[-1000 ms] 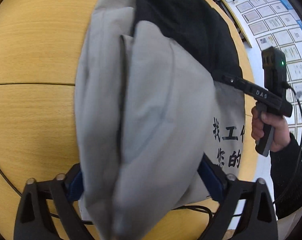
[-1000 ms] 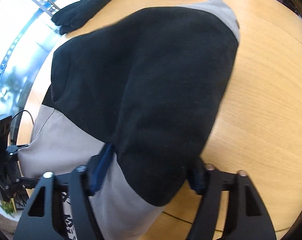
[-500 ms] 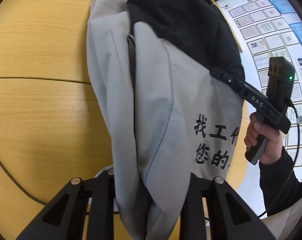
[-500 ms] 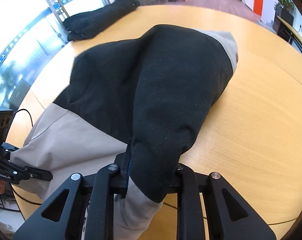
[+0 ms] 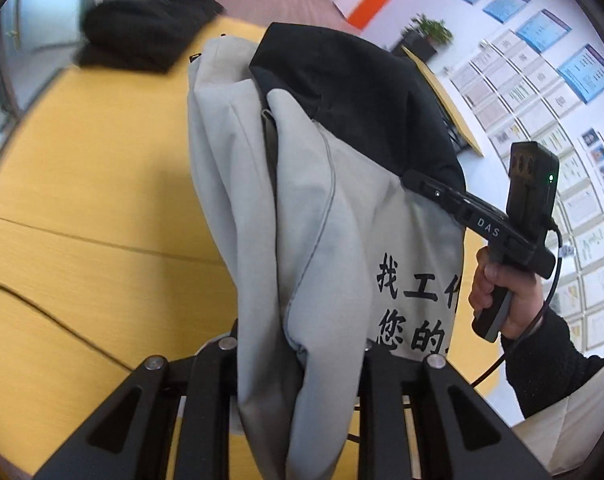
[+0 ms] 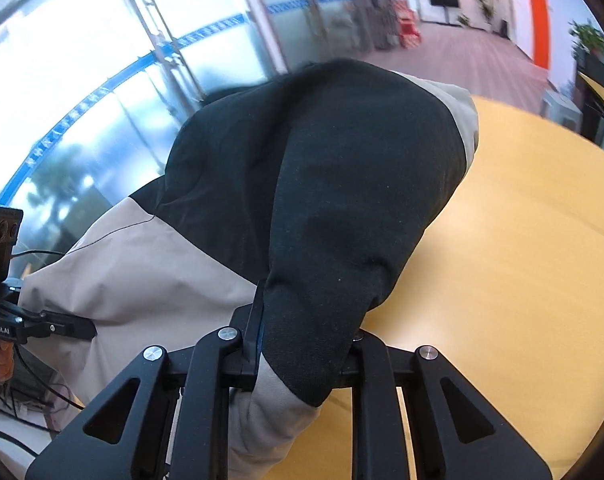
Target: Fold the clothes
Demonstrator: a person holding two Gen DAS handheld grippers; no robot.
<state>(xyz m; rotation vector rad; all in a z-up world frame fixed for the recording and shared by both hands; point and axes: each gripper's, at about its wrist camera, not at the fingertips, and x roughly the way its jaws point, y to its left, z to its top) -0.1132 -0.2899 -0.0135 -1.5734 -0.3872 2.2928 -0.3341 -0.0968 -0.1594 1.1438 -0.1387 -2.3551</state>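
A grey and black garment with black printed characters hangs lifted above the yellow wooden table. My left gripper is shut on a bunched grey edge of it. My right gripper is shut on the black part of the garment, where it meets the beige-grey cloth. In the left wrist view the right gripper bites the cloth at the black-grey seam, held by a hand. The left gripper shows at the left edge of the right wrist view, clamped on the pale cloth.
A dark folded garment lies at the far end of the table. A thin black cable runs across the tabletop at the left. Bare tabletop lies to the right of the hanging cloth. Glass doors and a hallway stand beyond.
Both grippers went from open around the cloth to shut on it. Both then rose, lifting the garment off the table, and the room behind came into view.
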